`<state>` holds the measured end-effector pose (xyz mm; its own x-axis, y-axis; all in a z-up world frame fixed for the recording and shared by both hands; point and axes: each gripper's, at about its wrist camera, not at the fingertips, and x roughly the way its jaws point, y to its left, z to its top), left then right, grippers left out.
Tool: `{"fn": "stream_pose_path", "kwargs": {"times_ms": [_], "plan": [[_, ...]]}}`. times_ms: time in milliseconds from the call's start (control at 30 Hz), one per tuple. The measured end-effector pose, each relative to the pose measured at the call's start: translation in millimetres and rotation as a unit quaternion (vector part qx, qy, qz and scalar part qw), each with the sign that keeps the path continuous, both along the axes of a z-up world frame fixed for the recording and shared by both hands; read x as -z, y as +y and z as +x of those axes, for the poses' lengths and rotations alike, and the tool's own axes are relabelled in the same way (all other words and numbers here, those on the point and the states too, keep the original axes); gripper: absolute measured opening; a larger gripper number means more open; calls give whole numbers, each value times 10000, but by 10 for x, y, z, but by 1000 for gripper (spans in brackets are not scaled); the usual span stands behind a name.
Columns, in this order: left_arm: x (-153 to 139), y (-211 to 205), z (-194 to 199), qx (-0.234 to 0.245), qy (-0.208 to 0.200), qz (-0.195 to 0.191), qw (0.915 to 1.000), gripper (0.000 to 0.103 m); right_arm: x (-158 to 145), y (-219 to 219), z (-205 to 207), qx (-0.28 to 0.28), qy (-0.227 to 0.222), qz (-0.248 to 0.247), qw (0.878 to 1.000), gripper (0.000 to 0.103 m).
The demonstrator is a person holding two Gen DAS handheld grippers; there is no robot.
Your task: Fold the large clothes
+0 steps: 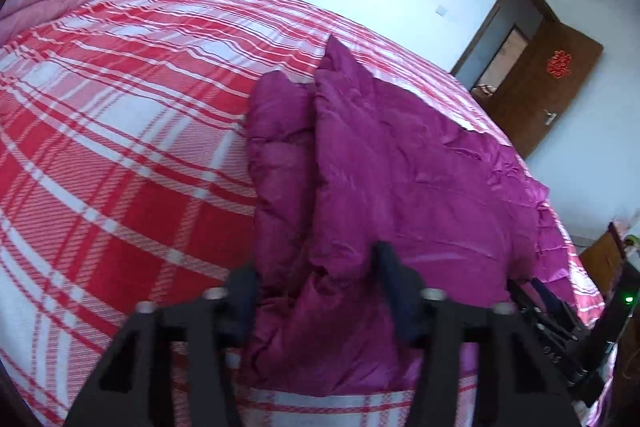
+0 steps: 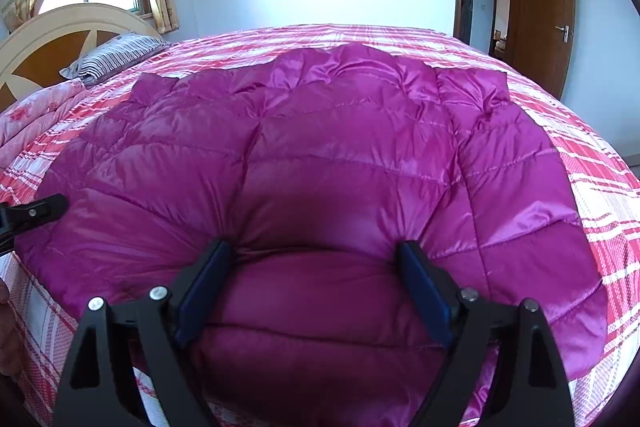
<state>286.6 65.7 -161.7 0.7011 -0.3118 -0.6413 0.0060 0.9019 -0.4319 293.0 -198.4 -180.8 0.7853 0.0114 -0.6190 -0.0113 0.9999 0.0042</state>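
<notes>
Magenta jacket (image 2: pixel 320 155) bunched in the left gripper (image 1: pixel 316 283), apparently pinched; right gripper (image 2: pixel 316 267) gapes, fingertips buried in padding.

A shiny magenta quilted down jacket (image 2: pixel 328 155) lies spread flat across the middle of the right wrist frame, its stitched puffy panels running side to side and its far edge bunched into small ruffles near the upper centre. In the left wrist frame the same jacket (image 1: pixel 400 167) fills the centre and right, one part folded up into a raised ridge (likely a sleeve) that points toward the upper middle. Its near hem reaches the bottom of both frames.
</notes>
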Motion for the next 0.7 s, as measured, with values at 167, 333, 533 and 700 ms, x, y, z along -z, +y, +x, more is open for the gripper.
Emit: {"fn": "stream_pose_path", "kwargs": {"times_ms": [167,333,533,700], "plan": [[-241,-119,-85,155,-303,79,9994,17,11,-4,-8,5,-37,28,10000,88],[-576,-155,-137,182,-560,-107,9982,16,21,-11,-34,11,-68,71,10000,88],[-944,-365,-183,384,-882,-229,9951,16,22,-83,-62,-33,-92,219,9997,88],[-1247,-763,-245,817,-1192,-90,9895,16,0,-146,-48,-95,17,307,9995,88]]}}
